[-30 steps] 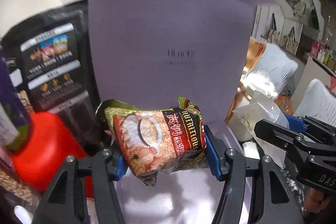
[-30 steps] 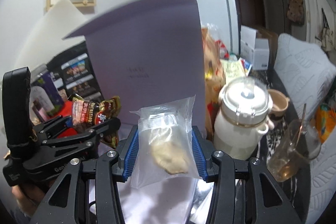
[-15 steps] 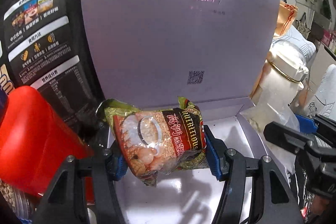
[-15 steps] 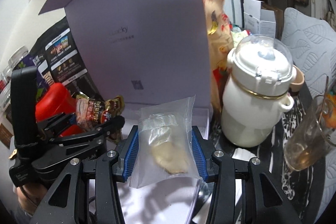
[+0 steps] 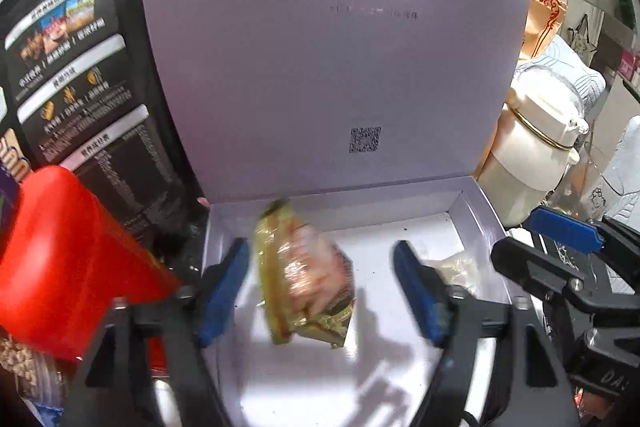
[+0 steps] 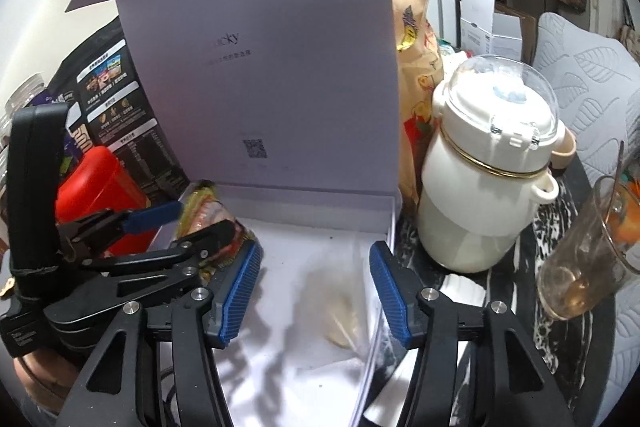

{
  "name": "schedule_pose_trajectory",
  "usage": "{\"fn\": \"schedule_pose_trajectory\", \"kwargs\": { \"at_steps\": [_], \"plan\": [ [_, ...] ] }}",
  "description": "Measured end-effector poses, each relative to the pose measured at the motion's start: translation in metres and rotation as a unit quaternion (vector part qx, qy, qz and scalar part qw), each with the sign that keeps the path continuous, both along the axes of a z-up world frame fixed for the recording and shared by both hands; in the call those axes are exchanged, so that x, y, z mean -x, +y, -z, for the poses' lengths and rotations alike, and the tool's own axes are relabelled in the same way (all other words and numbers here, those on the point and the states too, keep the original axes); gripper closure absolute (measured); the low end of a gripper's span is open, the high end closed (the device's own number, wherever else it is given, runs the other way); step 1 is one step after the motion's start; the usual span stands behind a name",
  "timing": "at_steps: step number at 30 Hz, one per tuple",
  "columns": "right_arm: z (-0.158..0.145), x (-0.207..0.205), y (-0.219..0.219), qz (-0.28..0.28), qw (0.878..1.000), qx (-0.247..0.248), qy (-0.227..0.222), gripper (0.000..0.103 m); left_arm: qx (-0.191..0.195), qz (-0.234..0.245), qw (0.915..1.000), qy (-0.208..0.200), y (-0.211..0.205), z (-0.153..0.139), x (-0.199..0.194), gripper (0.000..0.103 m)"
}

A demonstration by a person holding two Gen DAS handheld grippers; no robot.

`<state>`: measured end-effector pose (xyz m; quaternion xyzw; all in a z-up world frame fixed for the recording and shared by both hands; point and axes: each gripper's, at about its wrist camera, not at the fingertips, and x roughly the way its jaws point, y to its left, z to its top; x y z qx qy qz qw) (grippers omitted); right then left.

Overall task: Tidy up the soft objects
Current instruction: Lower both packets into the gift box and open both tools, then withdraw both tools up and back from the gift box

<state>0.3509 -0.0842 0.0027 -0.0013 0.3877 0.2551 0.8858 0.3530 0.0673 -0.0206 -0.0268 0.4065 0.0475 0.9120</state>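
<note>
Tools (image 5: 320, 291) (image 6: 316, 285) both just spread open over lilac box (image 5: 476, 211), oat packet (image 5: 308, 275) and clear bag (image 6: 340, 303) loose inside.

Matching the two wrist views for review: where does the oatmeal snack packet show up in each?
Left wrist: the oatmeal snack packet is centre frame, in the open lavender box.
Right wrist: lower left, partly hidden behind the left gripper.
Shared landmark: the QR code on the raised lid.
</note>
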Motion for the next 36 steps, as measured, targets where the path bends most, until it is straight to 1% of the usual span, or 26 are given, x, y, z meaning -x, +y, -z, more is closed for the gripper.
{"fn": "schedule_pose_trajectory", "kwargs": {
  "at_steps": [3, 8, 11, 15, 19, 25, 29, 31, 36],
  "plan": [
    [-0.003, 0.000, -0.003, 0.009, 1.000, 0.004, -0.003, 0.046, 0.000, -0.003, 1.0000, -0.007, -0.004, -0.005, 0.008, 0.021],
    [-0.010, 0.002, -0.006, 0.013, 1.000, 0.006, -0.009, 0.046, -0.017, -0.013, 0.9995, -0.025, -0.005, -0.019, 0.018, 0.021],
    [-0.017, 0.006, -0.008, 0.017, 1.000, 0.007, -0.017, 0.046, -0.014, -0.016, 0.9993, -0.032, -0.002, -0.030, 0.028, 0.021],
    [-0.027, 0.016, -0.013, 0.024, 0.999, -0.006, -0.028, 0.046, -0.022, -0.011, 0.9988, -0.043, -0.003, -0.044, 0.041, 0.021],
    [-0.035, 0.028, -0.018, 0.028, 0.999, -0.006, -0.036, 0.046, -0.029, -0.011, 0.9978, -0.058, -0.004, -0.061, 0.055, 0.021],
    [-0.056, 0.056, -0.031, 0.032, 0.998, -0.014, -0.054, 0.046, -0.030, -0.005, 0.9954, -0.091, -0.008, -0.091, 0.090, 0.021],
    [-0.068, 0.077, -0.035, 0.031, 0.997, -0.015, -0.064, 0.046, -0.045, 0.000, 0.9931, -0.109, -0.013, -0.113, 0.116, 0.021],
    [-0.077, 0.090, -0.036, 0.029, 0.997, -0.016, -0.074, 0.046, -0.051, 0.001, 0.9914, -0.120, -0.017, -0.124, 0.129, 0.021],
    [-0.099, 0.126, -0.038, 0.025, 0.994, -0.017, -0.102, 0.046, -0.051, 0.009, 0.9884, -0.142, -0.022, -0.146, 0.158, 0.021]
  ]
}}
